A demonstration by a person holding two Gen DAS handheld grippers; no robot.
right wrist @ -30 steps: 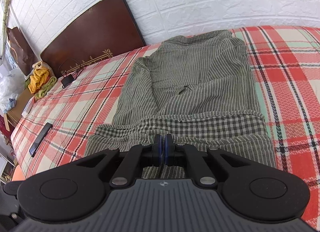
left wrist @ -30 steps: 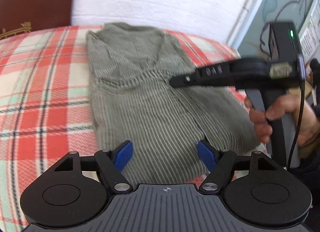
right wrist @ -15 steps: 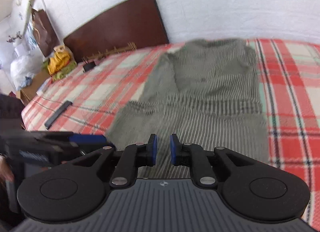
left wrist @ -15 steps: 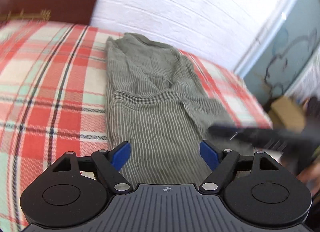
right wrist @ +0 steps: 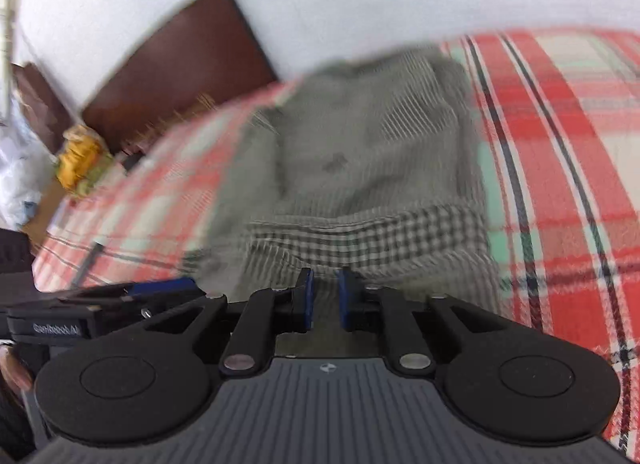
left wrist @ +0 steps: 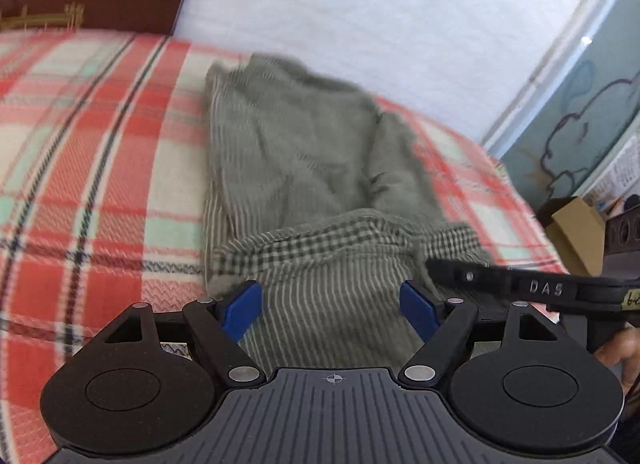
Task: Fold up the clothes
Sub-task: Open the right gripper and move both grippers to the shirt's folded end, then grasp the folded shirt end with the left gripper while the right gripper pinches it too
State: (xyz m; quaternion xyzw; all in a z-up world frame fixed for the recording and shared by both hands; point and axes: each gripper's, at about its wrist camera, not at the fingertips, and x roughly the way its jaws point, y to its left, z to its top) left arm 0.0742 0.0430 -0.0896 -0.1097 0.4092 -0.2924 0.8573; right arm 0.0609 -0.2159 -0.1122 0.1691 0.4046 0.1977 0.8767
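Two grippers hover over the near end of one garment. The left gripper (left wrist: 332, 306) is spread wide, nothing between its blue pads. The right gripper (right wrist: 323, 298) is closing, a narrow gap left and no cloth pinched. The one striped grey-green shirt (left wrist: 304, 168) lies partly folded, its checked lining turned up, on the plaid bed (left wrist: 80, 168).

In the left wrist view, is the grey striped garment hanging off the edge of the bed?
No, the grey striped garment lies wholly on the red plaid bedspread, its checked hem turned back.
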